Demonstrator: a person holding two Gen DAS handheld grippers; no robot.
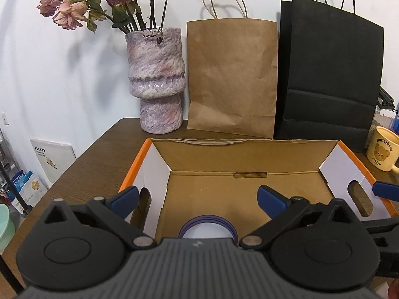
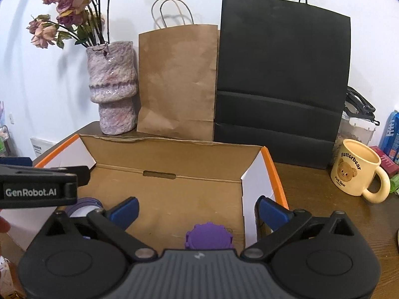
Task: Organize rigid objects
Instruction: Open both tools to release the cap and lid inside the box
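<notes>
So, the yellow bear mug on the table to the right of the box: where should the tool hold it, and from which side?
Probably best by the rim wall of the mug, coming from above with one finger inside. It stands upright with its mouth open. The handle points to the right, so stay away from that side. The right tool is open and nearest.

Cardboard box (image 1: 249,199): brown inside, orange rim. Vase (image 1: 157,79): mottled purple-pink. Paper bags: brown (image 1: 232,74), black (image 1: 329,79). Mug (image 2: 356,172): cream.
</notes>
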